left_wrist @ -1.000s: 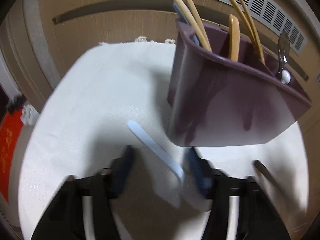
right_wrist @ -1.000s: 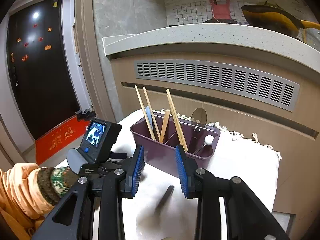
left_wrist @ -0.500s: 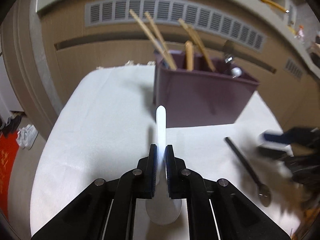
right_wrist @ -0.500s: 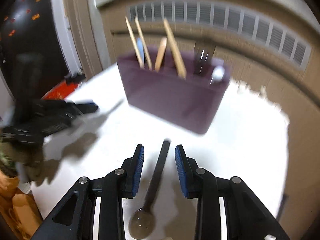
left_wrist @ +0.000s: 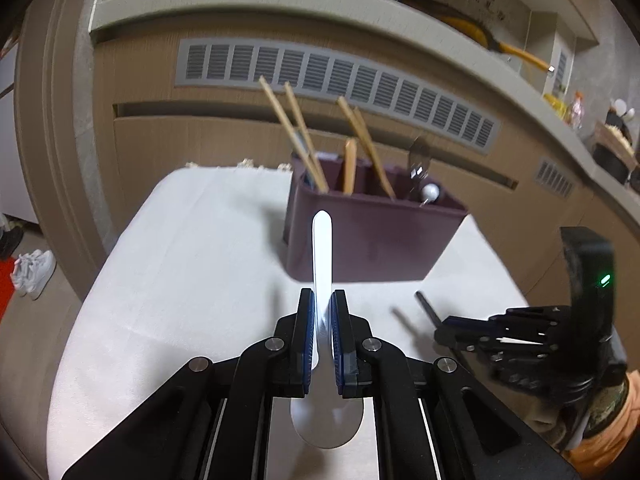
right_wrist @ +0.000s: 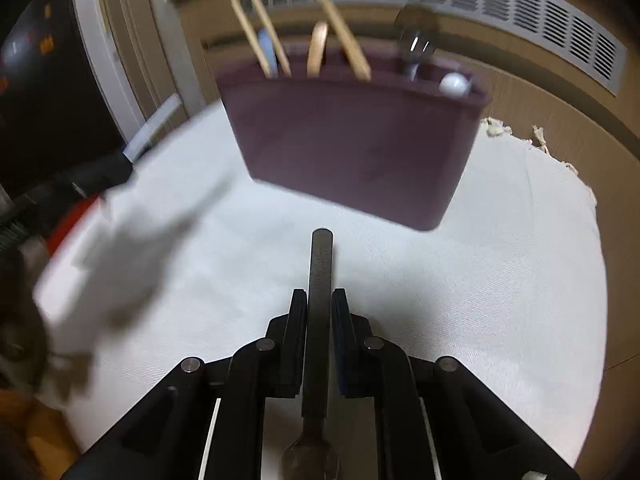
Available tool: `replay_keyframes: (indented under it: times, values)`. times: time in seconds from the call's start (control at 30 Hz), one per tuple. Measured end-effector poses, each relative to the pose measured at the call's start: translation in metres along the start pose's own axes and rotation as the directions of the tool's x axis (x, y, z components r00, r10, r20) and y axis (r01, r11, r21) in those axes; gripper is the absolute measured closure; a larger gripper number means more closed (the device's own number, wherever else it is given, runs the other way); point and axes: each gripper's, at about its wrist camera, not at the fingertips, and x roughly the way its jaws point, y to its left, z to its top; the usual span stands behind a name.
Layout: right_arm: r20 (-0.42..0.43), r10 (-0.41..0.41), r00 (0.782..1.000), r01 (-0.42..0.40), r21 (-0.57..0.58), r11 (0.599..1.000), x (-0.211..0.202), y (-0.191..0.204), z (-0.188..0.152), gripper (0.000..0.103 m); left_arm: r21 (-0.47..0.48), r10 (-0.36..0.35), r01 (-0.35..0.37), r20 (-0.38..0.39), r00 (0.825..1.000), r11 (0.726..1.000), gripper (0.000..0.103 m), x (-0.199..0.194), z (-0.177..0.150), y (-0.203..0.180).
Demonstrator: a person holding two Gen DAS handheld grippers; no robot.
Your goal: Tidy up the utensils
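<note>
Now the left gripper (left_wrist: 322,320), open a second ago, clamps the white spoon (left_wrist: 322,264) lifted before the purple caddy (left_wrist: 372,236); rightward, the right gripper (right_wrist: 319,320) is closing on the dark spoon (right_wrist: 320,280) lying before it: both ready for slotting

Light: dim, warm indoor light from overhead; no lamp in view.
Shadows: soft grey ones on the white cloth (right_wrist: 500,280), a smeared one at its left side.
Glare: the white spoon (left_wrist: 322,256) glows nearly blown-out; a green indicator light (left_wrist: 604,279) shines at the right.
Blur: the right wrist view smears the purple holder (right_wrist: 356,140) and left edge; the left view is sharper.
Distortion: fisheye bends the vent grille (left_wrist: 336,80); corners go black.
</note>
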Motion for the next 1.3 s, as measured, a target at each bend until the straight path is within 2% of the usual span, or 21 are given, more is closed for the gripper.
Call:
replay_keyframes:
  times: [0.13, 0.23, 0.3, 0.4, 0.5, 0.53, 0.6, 0.63, 0.7, 0.77, 0.8, 0.87, 0.9, 1.0, 1.07, 1.13, 1.3]
  values:
    - [0.129, 0.068, 0.989, -0.072, 0.03, 0.997, -0.048, 0.005, 0.009, 0.092, -0.019, -0.063, 0.064, 0.056, 0.996, 0.998, 0.094, -0.021, 0.012, -0.007]
    - [0.232, 0.082, 0.969, -0.09, 0.028, 0.996, -0.083, 0.009, 0.016, 0.094, -0.01, -0.093, 0.094, 0.113, 0.989, 0.995, 0.094, -0.036, 0.021, -0.017]
    - [0.292, 0.08, 0.953, -0.088, 0.014, 0.996, -0.102, 0.012, 0.032, 0.097, 0.003, -0.121, 0.122, 0.167, 0.978, 0.993, 0.094, -0.048, 0.037, -0.026]
    - [0.4, 0.06, 0.915, -0.058, -0.018, 0.998, -0.134, 0.016, 0.065, 0.097, 0.038, -0.161, 0.157, 0.257, 0.953, 0.987, 0.094, -0.063, 0.071, -0.038]
    - [0.486, 0.04, 0.873, -0.013, -0.058, 0.998, -0.158, 0.024, 0.097, 0.097, 0.101, -0.17, 0.142, 0.375, 0.911, 0.985, 0.094, -0.075, 0.108, -0.054]
    - [0.509, 0.024, 0.861, 0.017, -0.076, 0.997, -0.166, 0.027, 0.112, 0.097, 0.122, -0.175, 0.136, 0.417, 0.892, 0.983, 0.094, -0.076, 0.123, -0.058]
    - [0.517, 0.011, 0.856, 0.042, -0.092, 0.995, -0.17, 0.027, 0.127, 0.097, 0.125, -0.16, 0.117, 0.437, 0.885, 0.985, 0.094, -0.071, 0.143, -0.06]
    - [0.504, 0.014, 0.864, 0.044, -0.104, 0.994, -0.17, 0.026, 0.131, 0.097, 0.114, -0.155, 0.117, 0.433, 0.888, 0.987, 0.094, -0.068, 0.15, -0.057]
    - [0.436, 0.024, 0.9, 0.044, -0.144, 0.989, -0.155, 0.022, 0.128, 0.097, 0.087, -0.16, 0.136, 0.412, 0.897, 0.987, 0.094, -0.059, 0.156, -0.05]
    - [0.353, 0.03, 0.935, 0.04, -0.188, 0.981, -0.13, 0.022, 0.113, 0.094, 0.085, -0.154, 0.131, 0.401, 0.903, 0.988, 0.094, -0.054, 0.148, -0.046]
    - [0.288, 0.022, 0.957, 0.041, -0.212, 0.976, -0.108, 0.022, 0.1, 0.092, 0.083, -0.151, 0.128, 0.388, 0.909, 0.988, 0.094, -0.05, 0.142, -0.044]
    - [0.177, 0.009, 0.984, 0.036, -0.247, 0.968, -0.07, 0.023, 0.079, 0.082, 0.074, -0.149, 0.132, 0.349, 0.925, 0.989, 0.094, -0.041, 0.131, -0.04]
    - [0.119, 0.002, 0.993, 0.028, -0.255, 0.967, -0.05, 0.022, 0.068, 0.081, 0.07, -0.148, 0.132, 0.333, 0.931, 0.989, 0.094, -0.038, 0.125, -0.04]
    - [-0.03, 0.023, 0.999, -0.029, -0.251, 0.968, 0.002, 0.017, 0.048, 0.078, 0.063, -0.143, 0.129, 0.302, 0.943, 0.99, 0.094, -0.033, 0.109, -0.034]
    - [-0.088, 0.012, 0.996, -0.033, -0.233, 0.972, 0.027, 0.011, 0.042, 0.069, 0.061, -0.136, 0.123, 0.293, 0.946, 0.991, 0.094, -0.034, 0.102, -0.03]
    - [-0.112, -0.014, 0.994, -0.011, -0.22, 0.975, 0.047, 0.006, 0.04, 0.068, 0.053, -0.129, 0.119, 0.291, 0.948, 0.992, 0.094, -0.036, 0.097, -0.026]
    - [-0.156, -0.001, 0.988, -0.028, -0.181, 0.983, 0.076, -0.009, 0.047, 0.068, 0.031, -0.116, 0.111, 0.276, 0.954, 0.993, 0.093, -0.037, 0.088, -0.016]
